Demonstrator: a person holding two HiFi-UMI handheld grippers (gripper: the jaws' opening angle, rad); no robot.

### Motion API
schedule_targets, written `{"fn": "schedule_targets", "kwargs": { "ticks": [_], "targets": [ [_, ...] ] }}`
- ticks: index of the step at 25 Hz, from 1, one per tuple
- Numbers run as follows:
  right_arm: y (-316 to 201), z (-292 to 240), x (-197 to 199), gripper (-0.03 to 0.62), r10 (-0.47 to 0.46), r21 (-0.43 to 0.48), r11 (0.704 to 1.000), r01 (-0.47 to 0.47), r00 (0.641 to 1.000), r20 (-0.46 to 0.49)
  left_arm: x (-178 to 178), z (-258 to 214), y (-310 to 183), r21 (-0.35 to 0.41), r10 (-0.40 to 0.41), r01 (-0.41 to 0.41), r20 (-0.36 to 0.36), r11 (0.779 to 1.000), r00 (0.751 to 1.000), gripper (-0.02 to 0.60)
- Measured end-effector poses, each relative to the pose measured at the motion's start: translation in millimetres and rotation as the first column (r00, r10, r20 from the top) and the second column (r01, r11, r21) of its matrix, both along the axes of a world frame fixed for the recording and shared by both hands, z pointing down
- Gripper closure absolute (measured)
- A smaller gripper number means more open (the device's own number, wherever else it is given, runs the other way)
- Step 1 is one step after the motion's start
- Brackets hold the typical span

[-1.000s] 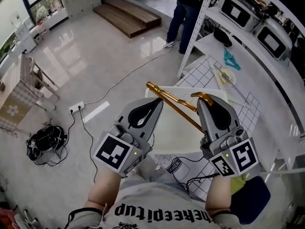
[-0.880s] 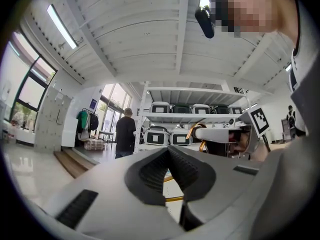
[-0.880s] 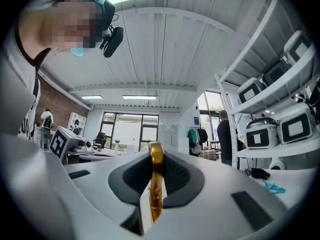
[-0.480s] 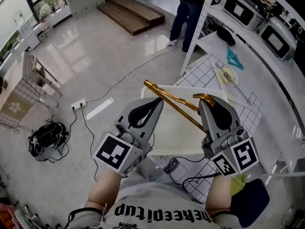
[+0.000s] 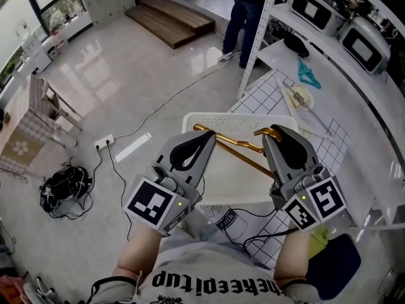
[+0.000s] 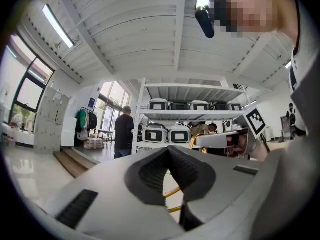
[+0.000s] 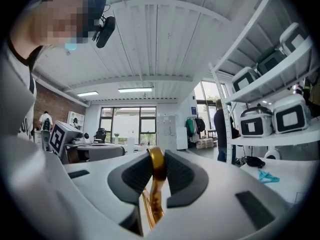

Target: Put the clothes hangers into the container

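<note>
A gold metal clothes hanger (image 5: pixel 237 152) hangs in the air over a white perforated container (image 5: pixel 235 123) on the floor-level mat ahead of me. My right gripper (image 5: pixel 279 133) grips the hanger's hook; in the right gripper view the hook (image 7: pixel 156 166) sits between the dark pads, and the jaws are opening slightly. The hanger's far end reaches just past the tip of my left gripper (image 5: pixel 209 136), which is shut with nothing in it. In the left gripper view a piece of the gold hanger (image 6: pixel 172 191) shows below the closed pads (image 6: pixel 187 169).
A white shelf post (image 5: pixel 256 40) stands behind the container, with rice cookers (image 5: pixel 314 8) on the shelves. A teal hanger (image 5: pixel 308 76) lies on the lower shelf. A person (image 5: pixel 248 8) stands at the back. A cable and power strip (image 5: pixel 101 143) lie on the floor at left.
The gold hanger has come lower and its far end now lies over the white container, which shows more fully. Both grippers stay close together.
</note>
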State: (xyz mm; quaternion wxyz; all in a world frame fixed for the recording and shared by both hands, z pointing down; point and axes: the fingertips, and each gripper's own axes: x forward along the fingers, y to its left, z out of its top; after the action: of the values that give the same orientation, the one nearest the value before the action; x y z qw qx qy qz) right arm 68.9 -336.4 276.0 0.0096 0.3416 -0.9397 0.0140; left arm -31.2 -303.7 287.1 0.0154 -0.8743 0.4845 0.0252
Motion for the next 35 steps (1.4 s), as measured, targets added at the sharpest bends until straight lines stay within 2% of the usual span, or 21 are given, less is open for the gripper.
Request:
{"fn": "schedule_targets", "kwargs": {
  "ticks": [6,9,19,24,27,32,35],
  "targets": [
    [4.9,13.2,0.9,0.475,-0.025,-0.044,0.999,0.022,0.998,-0.053,5.4,-1.5,1.9,0.002,0.013,-0.013,0.0,1.0,1.0,0.558],
    [7.9,15.7,4.5,0.473,-0.024,-0.061,0.998,0.02,0.998,-0.065,7.6,-3.5,4.8,0.009,0.022,-0.022,0.003,1.0,1.0,0.558],
    [13.1,56.3,10.5,0.456,-0.043,-0.159,0.987,0.012,0.98,-0.195,14.0,-3.0,9.1,0.006,0.034,-0.034,-0.002,0.999,0.999,0.558],
    [21.9,63.8,6.0,0.456,-0.095,-0.184,0.981,0.055,0.972,-0.217,14.6,-3.9,11.7,0.005,0.035,-0.035,-0.002,0.999,0.999,0.558],
    [24.4,72.0,4.1,0.454,-0.098,-0.177,0.983,0.047,0.951,-0.293,14.0,-2.3,13.7,-0.019,0.037,-0.037,-0.001,0.999,0.999,0.558],
    [26.7,84.4,0.8,0.451,-0.111,-0.173,0.984,0.044,0.91,-0.4,11.2,-7.1,11.8,0.017,0.031,-0.031,-0.004,0.999,0.999,0.558],
    [29.1,94.6,1.3,0.449,-0.127,-0.181,0.982,0.047,0.878,-0.462,11.4,-4.6,12.7,-0.007,0.032,-0.032,-0.004,0.999,0.999,0.558]
  ]
}}
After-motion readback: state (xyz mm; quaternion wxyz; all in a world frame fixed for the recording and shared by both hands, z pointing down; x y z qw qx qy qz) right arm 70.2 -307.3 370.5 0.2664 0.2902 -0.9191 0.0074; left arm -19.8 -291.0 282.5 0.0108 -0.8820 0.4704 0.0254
